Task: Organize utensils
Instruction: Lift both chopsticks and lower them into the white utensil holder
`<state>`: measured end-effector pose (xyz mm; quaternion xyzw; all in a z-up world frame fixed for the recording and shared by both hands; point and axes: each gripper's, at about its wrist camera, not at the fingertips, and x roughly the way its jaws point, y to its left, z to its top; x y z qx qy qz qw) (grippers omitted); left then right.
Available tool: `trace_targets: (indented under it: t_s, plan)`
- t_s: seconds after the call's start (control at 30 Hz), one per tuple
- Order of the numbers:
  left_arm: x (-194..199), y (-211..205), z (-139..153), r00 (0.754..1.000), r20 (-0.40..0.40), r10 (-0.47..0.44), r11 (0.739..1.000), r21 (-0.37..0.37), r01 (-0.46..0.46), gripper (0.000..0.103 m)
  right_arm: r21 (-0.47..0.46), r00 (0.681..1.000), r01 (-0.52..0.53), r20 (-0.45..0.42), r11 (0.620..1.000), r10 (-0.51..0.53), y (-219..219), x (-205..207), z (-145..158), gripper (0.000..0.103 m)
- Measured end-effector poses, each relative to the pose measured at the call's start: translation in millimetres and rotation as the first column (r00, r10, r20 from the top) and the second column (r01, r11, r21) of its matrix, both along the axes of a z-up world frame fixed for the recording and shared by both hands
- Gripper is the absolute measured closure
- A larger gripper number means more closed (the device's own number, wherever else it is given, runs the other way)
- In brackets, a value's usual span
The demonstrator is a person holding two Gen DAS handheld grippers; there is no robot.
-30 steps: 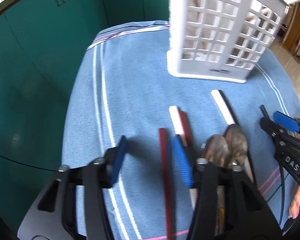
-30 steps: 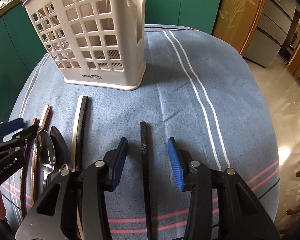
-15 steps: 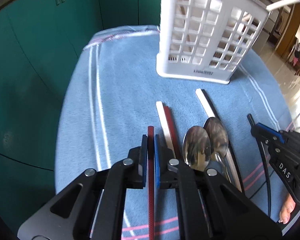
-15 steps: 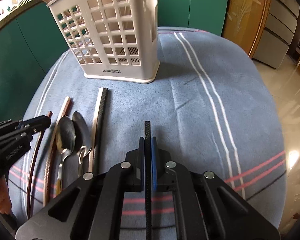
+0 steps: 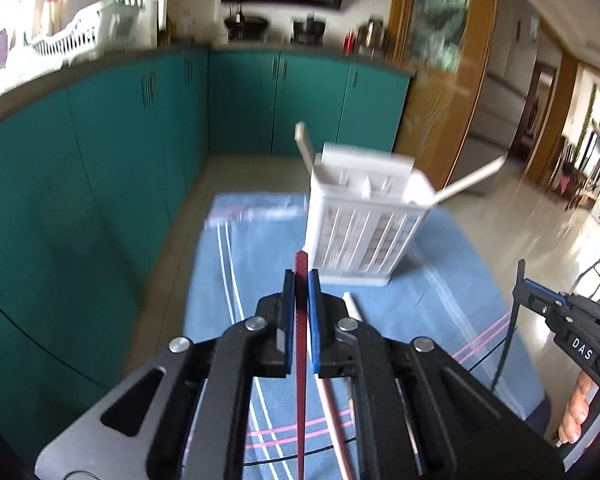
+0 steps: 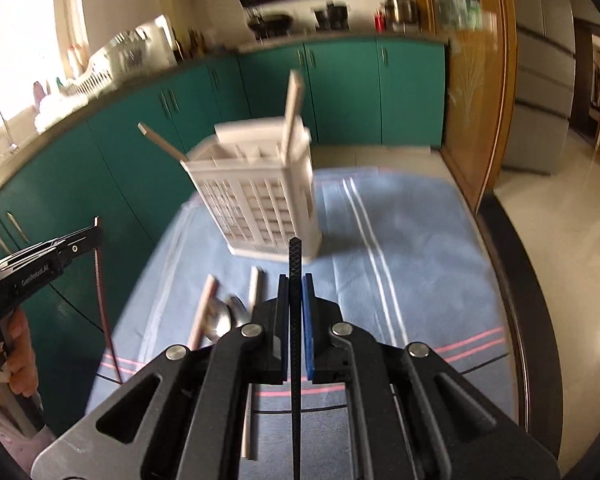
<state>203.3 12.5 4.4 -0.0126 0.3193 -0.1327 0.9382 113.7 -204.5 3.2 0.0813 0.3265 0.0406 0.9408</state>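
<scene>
the left gripper [image 5: 299, 280] is seen clamped on a red chopstick [image 5: 301, 344], its blue fingers [image 5: 287, 316] pressed against the stick a little below its upper tip, so that a short end stands past the pads and a long tail hangs down and back under the tool. with a grip so near one end, the long tail could be swung or pivoted between the pads, and the stick could be dropped onto the blue striped cloth [image 5: 260, 248] or knocked against the rim of the white slotted basket [image 5: 364, 232], which might be tipped, being tall and light. two pale sticks [image 5: 470, 180] are already seen leaning out of the basket, and an incoming stick could be fouled on them. on the table, between the grippers, a white chopstick [image 6: 256, 288], a pale wooden one [image 6: 202, 310] and two spoons [image 6: 224, 316] are left lying on the cloth just before the basket. the right gripper [image 6: 296, 292] is likewise clenched on a black textured chopstick [image 6: 295, 264], held close to its top end and raised above the cloth; the same slip or swing is to be feared there. since both grippers are aimed at the one basket, a clash of the two sticks at its opening could be caused if they are brought in together.
</scene>
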Motion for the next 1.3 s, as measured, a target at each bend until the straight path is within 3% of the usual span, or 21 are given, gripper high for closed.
trace_targets:
  t_s: [0.2, 0.37, 0.53, 0.7, 0.83, 1.03, 1.23, 1.3]
  plan:
    - [-13.8, 0.6, 61.8, 0.988, 0.151, -0.025, 0.999, -0.028, 0.03, 0.097, -0.01, 0.991, -0.048, 0.127, 0.999, 0.049, 3.4, -8.5, 52.2, 0.096]
    - [-0.9, -8.7, 113.3, 0.961, 0.274, -0.03, 0.998, -0.053, 0.046, 0.097, -0.067, 0.969, -0.067, 0.234, 0.996, 0.081, 11.3, 5.7, 105.9, 0.096]
    - [45.6, -21.0, 164.2, 0.962, 0.273, -0.016, 0.991, -0.12, 0.051, 0.097, -0.081, 0.962, -0.083, 0.255, 0.993, 0.102, 18.6, 46.8, 154.6, 0.096]
    - [88.2, -30.8, 178.4, 0.953, 0.292, 0.079, 0.988, -0.147, -0.037, 0.097, -0.063, 0.95, 0.004, 0.311, 0.998, 0.016, 13.6, 89.6, 188.5, 0.096]
    - [112.5, -43.7, 162.2, 0.945, 0.305, 0.118, 0.989, -0.12, -0.085, 0.097, -0.054, 0.938, 0.071, 0.343, 0.996, -0.048, 9.7, 118.9, 184.1, 0.096]
    - [128.2, -51.8, 111.2, 0.963, 0.243, 0.119, 0.992, -0.07, -0.105, 0.097, -0.03, 0.963, 0.104, 0.251, 0.994, -0.093, -4.3, 148.5, 120.3, 0.096]
    - [122.4, -41.6, 89.6, 0.967, 0.222, 0.127, 0.991, -0.063, -0.116, 0.096, -0.026, 0.974, 0.1, 0.206, 0.995, -0.093, -14.8, 139.9, 92.4, 0.096]
    - [116.4, -36.8, 89.3, 0.963, 0.229, 0.141, 0.989, -0.063, -0.13, 0.096, -0.035, 0.975, 0.103, 0.202, 0.994, -0.094, -17.7, 131.0, 89.4, 0.088]
